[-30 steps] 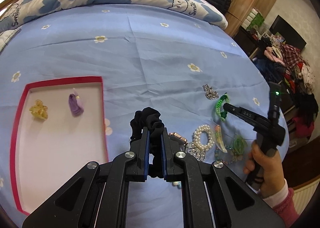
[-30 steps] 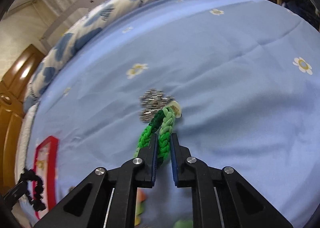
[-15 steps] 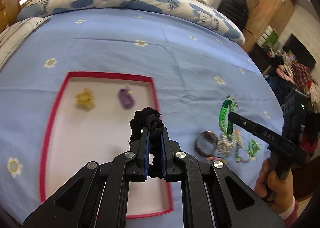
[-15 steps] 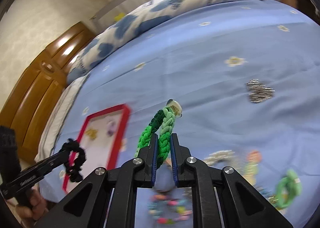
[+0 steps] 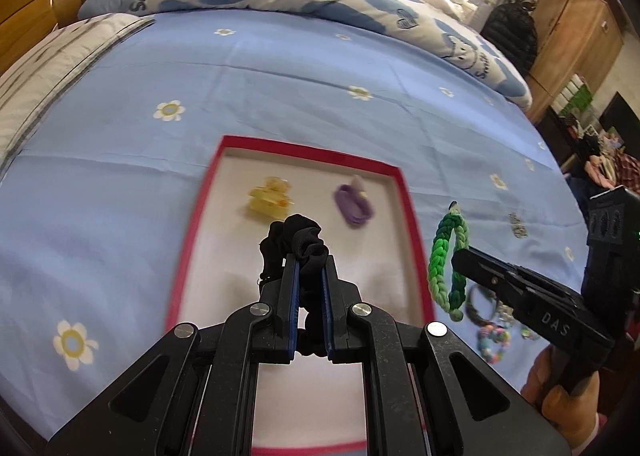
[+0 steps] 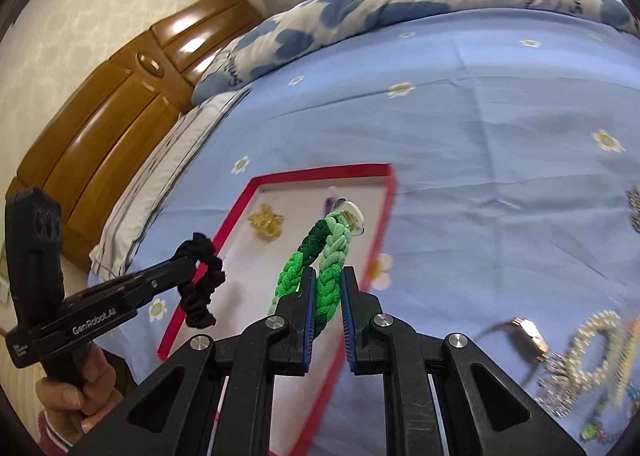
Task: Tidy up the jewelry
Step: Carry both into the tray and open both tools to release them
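**Grippers both loaded, held over the red-rimmed tray**

Left gripper (image 5: 306, 260): jaws nearly closed, clamped on a black scrunchie (image 5: 294, 238). Fabric bunches above the fingertips and hangs down between the blue pads. In the left wrist view the scrunchie sits above the white floor of the tray (image 5: 408, 200); in the right wrist view it hangs at the tray's near left rim. Contact with the tray floor cannot be determined.

Right gripper (image 6: 325, 288): jaws narrowly apart, pinching 1 strand of a green braided bracelet (image 6: 316, 256). Braid runs through dark, bright and pale green, with a small pale clasp bead at the far end. In the left wrist view the loop hangs upright just beside the tray's right rim, clear of the sheet.

Tray contents: 1 yellow hair clip (image 5: 270, 198) at far left, 1 purple hair tie (image 5: 354, 206) at far right, well apart from each other.

Blue sheet (image 5: 280, 96) with white daisy print carries the tray. Right of the tray lies a pile of unsorted jewelry (image 6: 588, 356): pearl bracelet, watch, beaded pieces, blurred. 1 silver sparkly piece (image 5: 517, 225) lies apart, farther back.
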